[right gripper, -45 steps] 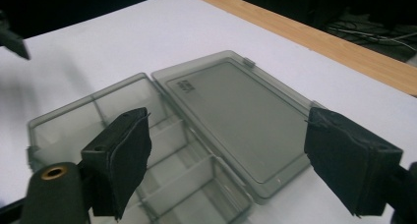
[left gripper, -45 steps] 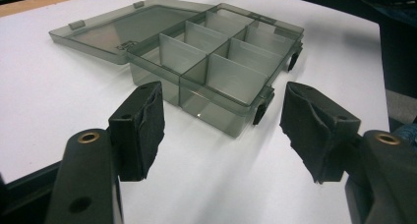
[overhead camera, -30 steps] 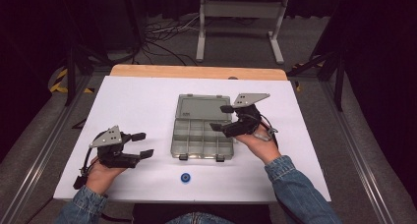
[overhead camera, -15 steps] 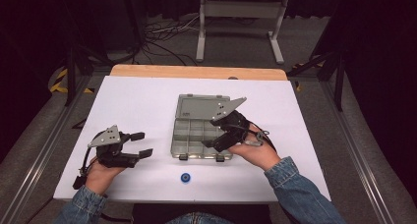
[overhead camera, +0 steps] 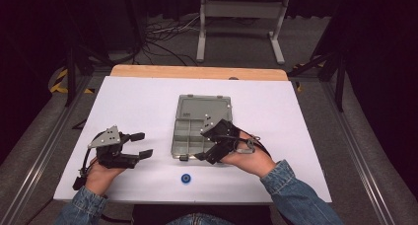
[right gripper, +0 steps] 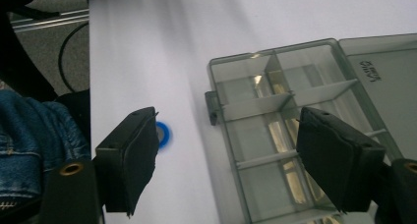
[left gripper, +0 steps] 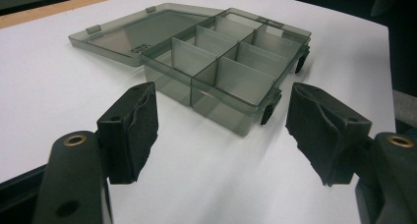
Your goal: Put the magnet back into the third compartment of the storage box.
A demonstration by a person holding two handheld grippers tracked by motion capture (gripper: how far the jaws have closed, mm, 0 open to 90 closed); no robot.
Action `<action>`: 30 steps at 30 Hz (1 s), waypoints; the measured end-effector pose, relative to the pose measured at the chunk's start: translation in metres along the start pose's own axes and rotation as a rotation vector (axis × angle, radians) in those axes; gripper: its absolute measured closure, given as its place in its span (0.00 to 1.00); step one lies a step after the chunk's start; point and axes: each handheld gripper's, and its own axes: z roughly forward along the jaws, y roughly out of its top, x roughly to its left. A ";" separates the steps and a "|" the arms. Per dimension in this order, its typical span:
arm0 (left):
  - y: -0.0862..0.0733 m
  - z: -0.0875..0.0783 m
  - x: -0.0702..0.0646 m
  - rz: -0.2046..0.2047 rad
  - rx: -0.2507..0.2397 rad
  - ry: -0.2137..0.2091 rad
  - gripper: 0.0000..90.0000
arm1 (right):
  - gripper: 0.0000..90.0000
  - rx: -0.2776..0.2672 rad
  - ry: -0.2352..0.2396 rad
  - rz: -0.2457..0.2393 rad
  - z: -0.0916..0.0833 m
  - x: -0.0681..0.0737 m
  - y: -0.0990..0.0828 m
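Grey divided box (overhead camera: 197,126) lies open; right tongs (overhead camera: 209,143) spread over it.

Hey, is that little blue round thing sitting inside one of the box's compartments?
No, in the high view the blue round thing lies on the bare white table, apart from the open organizer box and nearer the person.

The translucent grey plastic compartment box (left gripper: 231,62) looks smooth and glossy, its dividers catching reflections. It lies on the matt white counter (overhead camera: 148,101), which has a bare wooden strip (overhead camera: 197,72) along its far edge. The black tongs (left gripper: 223,126) carry rough, frayed matt pads (left gripper: 142,121), and the person's sleeves (overhead camera: 296,195) are blue denim cloth.
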 end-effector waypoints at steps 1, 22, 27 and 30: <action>0.000 0.000 0.000 -0.002 0.000 0.001 0.32 | 0.27 0.000 0.010 -0.005 0.001 0.001 0.000; 0.000 0.000 0.000 -0.004 0.001 -0.004 0.32 | 0.32 0.077 0.073 -0.042 0.036 0.018 -0.004; 0.000 0.001 0.000 -0.005 0.000 -0.003 0.32 | 0.33 0.090 0.080 -0.044 0.043 0.021 -0.006; 0.000 0.001 0.000 -0.004 0.003 -0.004 0.32 | 0.33 0.099 0.086 -0.052 0.047 0.023 -0.007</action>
